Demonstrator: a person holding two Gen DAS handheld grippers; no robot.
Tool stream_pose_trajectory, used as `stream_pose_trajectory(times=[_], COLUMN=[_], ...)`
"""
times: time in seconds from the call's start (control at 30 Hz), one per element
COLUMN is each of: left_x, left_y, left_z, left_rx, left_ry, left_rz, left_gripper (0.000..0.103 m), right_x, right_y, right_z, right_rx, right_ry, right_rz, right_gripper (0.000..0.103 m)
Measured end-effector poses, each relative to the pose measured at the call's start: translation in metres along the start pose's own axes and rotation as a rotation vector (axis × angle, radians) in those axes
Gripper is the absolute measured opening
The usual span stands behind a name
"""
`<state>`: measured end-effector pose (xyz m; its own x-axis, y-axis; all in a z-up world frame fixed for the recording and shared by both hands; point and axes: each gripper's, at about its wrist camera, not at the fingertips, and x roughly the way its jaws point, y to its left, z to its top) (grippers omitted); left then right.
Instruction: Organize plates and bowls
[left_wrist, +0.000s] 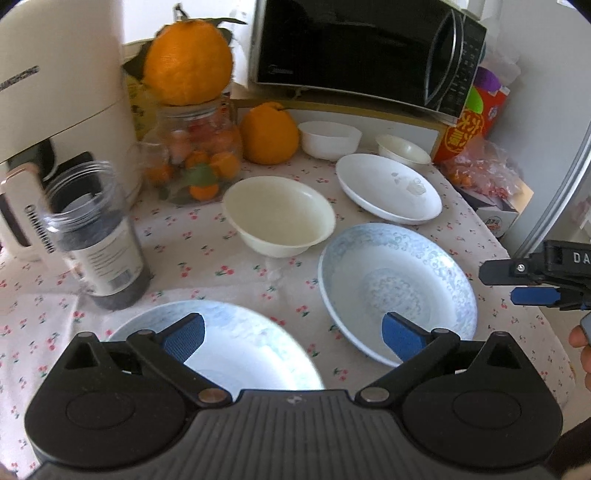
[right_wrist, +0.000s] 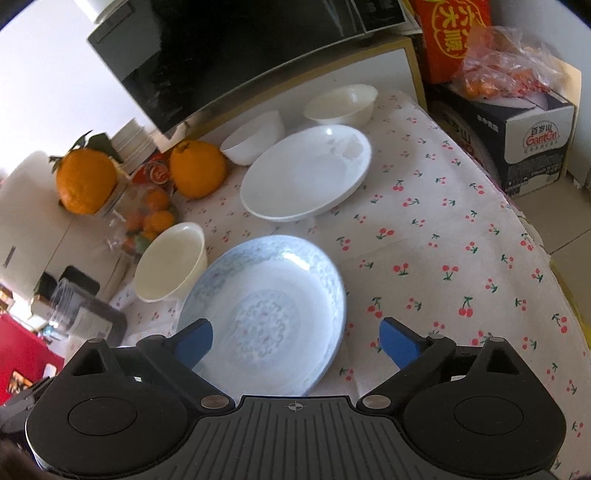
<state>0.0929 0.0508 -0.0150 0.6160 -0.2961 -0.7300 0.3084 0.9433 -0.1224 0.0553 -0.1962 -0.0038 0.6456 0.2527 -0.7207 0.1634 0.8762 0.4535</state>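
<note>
Both claws, left claw (left_wrist: 291, 338) and right claw (right_wrist: 297, 341), stand spread and hold nothing. We judge the task hardly begun: two blue plates (left_wrist: 397, 288) at the worktop's (right_wrist: 443, 236) near edge, white plate (left_wrist: 388, 188) and bowls (left_wrist: 279, 216) farther back, all unstacked.

A black microwave (left_wrist: 362, 55) stood at the back of my worktop (right_wrist: 461, 236), which carried a cherry-print cloth. A glass jar (left_wrist: 195, 162) of small oranges stood left of it, with a large orange (left_wrist: 188, 61) resting on its top. A second large orange (left_wrist: 269, 134) sat just beside the jar. A clear canister (left_wrist: 99, 240) of dark contents stood near a cream appliance (left_wrist: 55, 81). A red box (left_wrist: 471, 125) stood at the right.
</note>
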Motion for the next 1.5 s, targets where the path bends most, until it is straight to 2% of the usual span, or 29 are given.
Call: stream_pose_trajectory(times=[0.33, 0.6, 0.8, 0.97, 1.13, 1.5], left_x=[-0.020, -0.027, -0.027, -0.027, -0.026, -0.021], left_y=[0.032, 0.066, 0.096, 0.105, 0.105, 0.099], left_z=[-0.018, -0.039, -0.055, -0.065, -0.069, -0.071], left_rx=[0.004, 0.019, -0.032, -0.056, -0.043, 0.001], left_ry=[-0.027, -0.029, -0.014, 0.001, 0.008, 0.031], left_rz=[0.058, 0.102, 0.077, 0.054, 0.039, 0.024], left_gripper=[0.103, 0.103, 0.102, 0.100, 0.094, 0.078], right_x=[0.000, 0.005, 0.014, 0.025, 0.034, 0.049], right_y=[0.042, 0.085, 0.116, 0.134, 0.143, 0.146], right_z=[-0.028, -0.057, -0.085, -0.107, -0.120, -0.126], right_rx=[-0.123, -0.222, -0.343, -0.427, -0.476, -0.489], right_ry=[-0.007, 0.005, 0.020, 0.032, 0.034, 0.026], right_rz=[0.037, 0.139, 0.228, 0.269, 0.277, 0.221], right_gripper=[0.099, 0.099, 0.099, 0.099, 0.099, 0.097])
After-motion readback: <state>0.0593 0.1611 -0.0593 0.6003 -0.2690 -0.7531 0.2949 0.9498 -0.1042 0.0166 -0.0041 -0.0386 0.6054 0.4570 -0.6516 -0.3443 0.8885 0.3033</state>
